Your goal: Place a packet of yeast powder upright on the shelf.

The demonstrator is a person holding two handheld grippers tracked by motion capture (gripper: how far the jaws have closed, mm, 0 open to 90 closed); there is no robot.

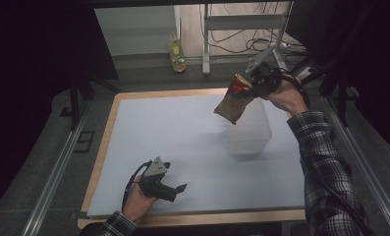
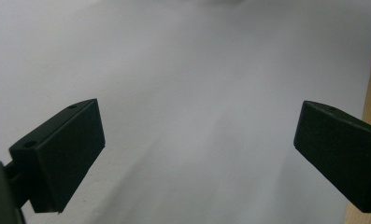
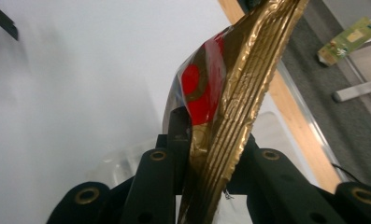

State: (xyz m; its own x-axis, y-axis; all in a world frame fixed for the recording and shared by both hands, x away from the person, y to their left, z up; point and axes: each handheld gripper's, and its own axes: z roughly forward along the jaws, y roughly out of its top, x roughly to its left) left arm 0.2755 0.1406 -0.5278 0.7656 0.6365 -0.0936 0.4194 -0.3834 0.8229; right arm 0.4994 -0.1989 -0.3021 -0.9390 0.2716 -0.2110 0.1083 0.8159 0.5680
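The right gripper (image 1: 254,88) pinches a crinkled gold foil bag (image 1: 233,103) above a clear plastic tub (image 1: 251,132); at seven o'clock, the left gripper (image 1: 175,189) gapes empty.

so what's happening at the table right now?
A person works with a hand-held gripper in each hand. The right hand-held gripper is shut on the crimped end of a gold and red snack bag, holding it in the air above a clear plastic container. The left hand-held gripper sits open and idle near the front of the white table.
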